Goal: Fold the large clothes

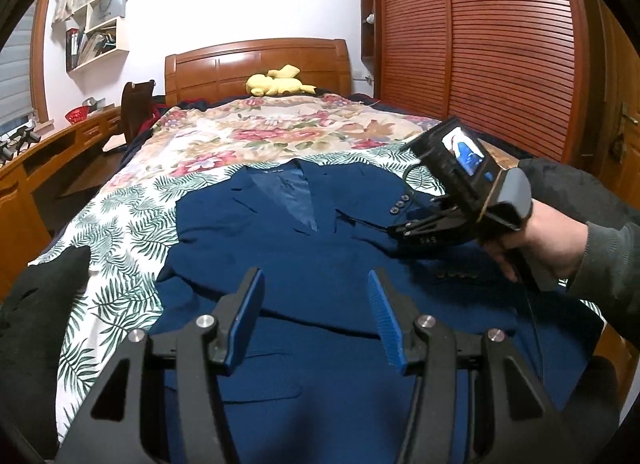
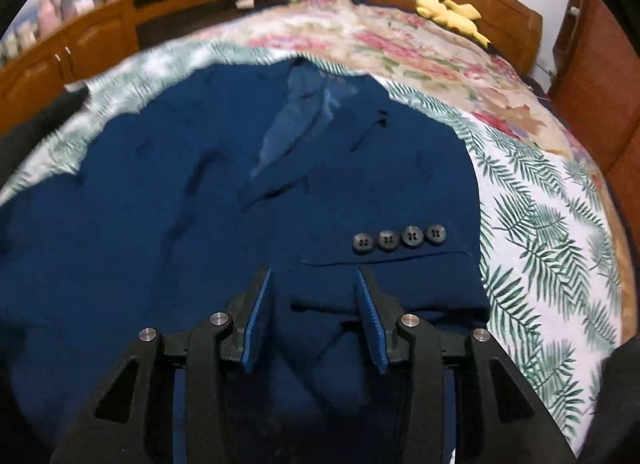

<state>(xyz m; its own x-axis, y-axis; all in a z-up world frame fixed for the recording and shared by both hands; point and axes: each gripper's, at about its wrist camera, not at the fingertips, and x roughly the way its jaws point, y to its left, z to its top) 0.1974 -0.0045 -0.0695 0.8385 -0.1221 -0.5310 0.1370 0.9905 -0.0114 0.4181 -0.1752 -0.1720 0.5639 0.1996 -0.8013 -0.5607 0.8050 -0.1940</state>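
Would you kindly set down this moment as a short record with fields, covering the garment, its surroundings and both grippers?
garment: blue jacket, spread front up, lining showing at the collar
surface: bed with leaf-print sheet, floral cover beyond
sleeve: folded across the chest, four cuff buttons showing
left gripper: open, over the jacket's lower part, nothing between its fingers
right gripper: open, above the folded sleeve, just below the buttons
other: yellow plush toy by the headboard
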